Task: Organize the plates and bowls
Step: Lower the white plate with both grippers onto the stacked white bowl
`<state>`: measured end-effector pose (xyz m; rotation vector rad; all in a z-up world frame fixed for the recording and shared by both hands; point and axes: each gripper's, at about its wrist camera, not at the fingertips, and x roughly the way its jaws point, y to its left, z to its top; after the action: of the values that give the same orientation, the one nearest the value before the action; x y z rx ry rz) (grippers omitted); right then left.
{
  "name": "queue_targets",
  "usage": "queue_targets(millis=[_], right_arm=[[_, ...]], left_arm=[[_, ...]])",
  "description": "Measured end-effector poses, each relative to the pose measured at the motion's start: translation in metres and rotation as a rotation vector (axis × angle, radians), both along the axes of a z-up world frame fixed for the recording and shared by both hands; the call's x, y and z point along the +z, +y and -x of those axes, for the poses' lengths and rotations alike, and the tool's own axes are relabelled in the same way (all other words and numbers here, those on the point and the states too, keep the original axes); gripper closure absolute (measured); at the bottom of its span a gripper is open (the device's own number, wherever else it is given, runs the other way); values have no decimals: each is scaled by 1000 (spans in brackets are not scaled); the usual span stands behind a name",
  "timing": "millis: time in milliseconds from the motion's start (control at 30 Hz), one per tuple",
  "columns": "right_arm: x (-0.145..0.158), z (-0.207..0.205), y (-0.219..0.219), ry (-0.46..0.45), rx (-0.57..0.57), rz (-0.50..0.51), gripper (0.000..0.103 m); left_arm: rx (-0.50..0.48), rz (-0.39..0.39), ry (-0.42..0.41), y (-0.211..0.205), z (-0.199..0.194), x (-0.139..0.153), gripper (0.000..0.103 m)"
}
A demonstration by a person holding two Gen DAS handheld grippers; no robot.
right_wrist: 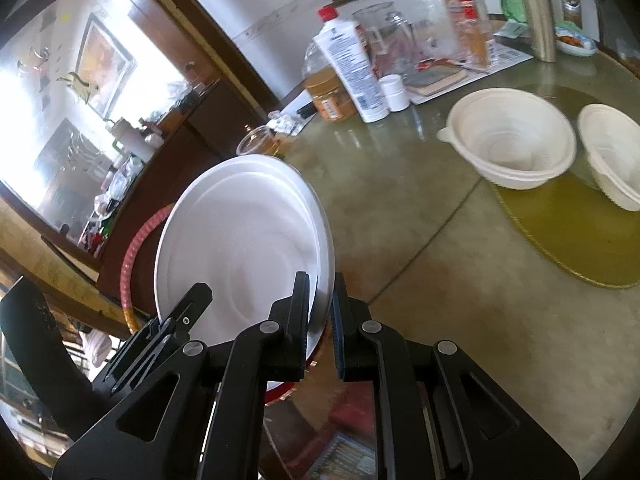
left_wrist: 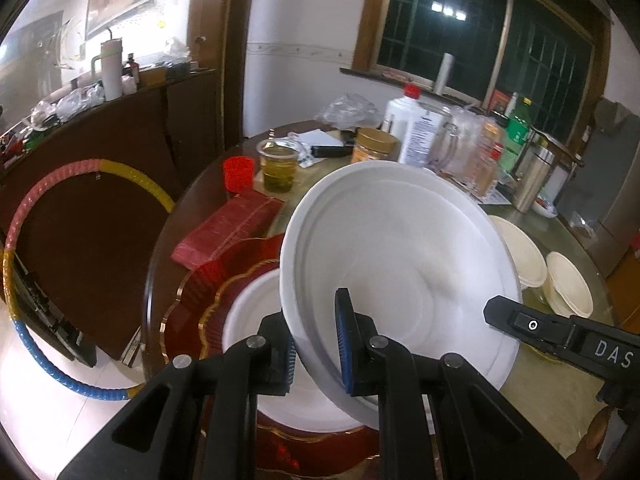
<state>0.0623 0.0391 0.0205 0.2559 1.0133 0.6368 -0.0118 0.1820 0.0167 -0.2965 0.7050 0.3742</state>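
Note:
A white plate is held tilted up on edge between both grippers. My left gripper is shut on its near rim. My right gripper is shut on the opposite rim of the same plate; its finger shows in the left wrist view at the plate's right edge. Under the plate another white plate lies on a red gold-rimmed tray. Two cream bowls sit on a yellow-green mat to the right.
The round table carries bottles, a glass pitcher, a jar, a cup of yellow liquid, a red cup, a red box and a steel flask. A hoop leans at left.

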Motion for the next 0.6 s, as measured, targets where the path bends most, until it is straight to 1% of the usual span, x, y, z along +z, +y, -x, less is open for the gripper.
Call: queue_targets(millis=[300,600], right_arm=[[-6,0,23,14,55,10,93],[-15,0,37,36,95,25,93]], left_arm=[[33,-11,-1,17,4,1,87],[53,-5,38,32,9,-12,87]])
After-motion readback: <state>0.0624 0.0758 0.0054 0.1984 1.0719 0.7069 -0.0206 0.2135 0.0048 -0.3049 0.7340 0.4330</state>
